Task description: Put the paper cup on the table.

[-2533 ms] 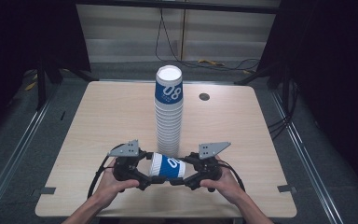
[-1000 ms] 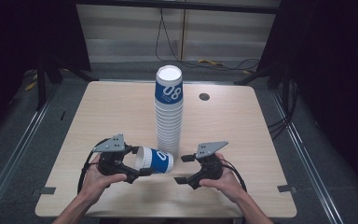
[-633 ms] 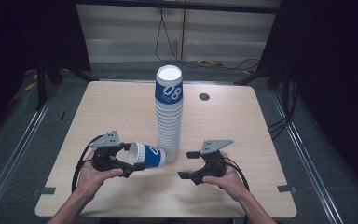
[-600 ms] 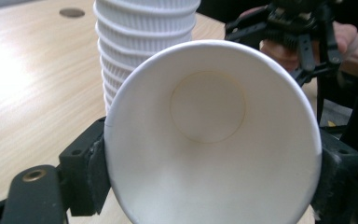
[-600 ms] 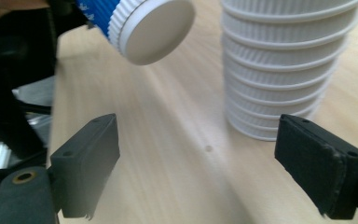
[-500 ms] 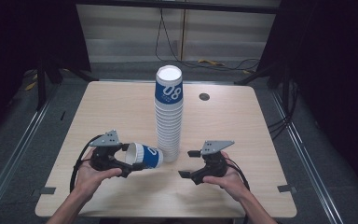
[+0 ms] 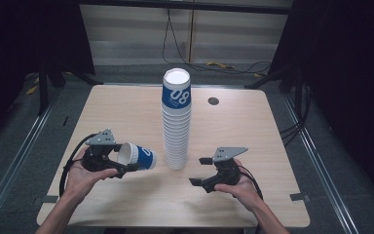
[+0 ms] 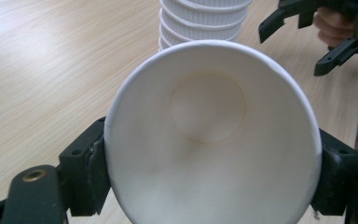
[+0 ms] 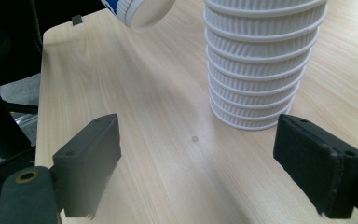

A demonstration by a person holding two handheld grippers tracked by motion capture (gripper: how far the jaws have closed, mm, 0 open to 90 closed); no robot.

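Here the left claw (image 7: pixel 126 163) clamps a single paper cup (image 7: pixel 137 156) on its side, lower left of the high view.
Its long axis runs sideways, base toward the cup stack (image 7: pixel 176 122) at frame centre, mouth back toward the hand. The cup is white inside with a blue printed band. The right claw (image 7: pixel 200 171), lower right, gapes wide and empty, just beside the stack's foot on the worktop (image 7: pixel 253 126).

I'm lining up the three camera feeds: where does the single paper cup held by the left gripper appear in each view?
High view: the held cup lies on its side at lower left, between the left gripper's jaws.
Left gripper view: its open mouth faces the camera, centre frame.
Right gripper view: its base end pokes in at the top edge, left of centre.
Shared landmark: the tall cup stack, on the table.
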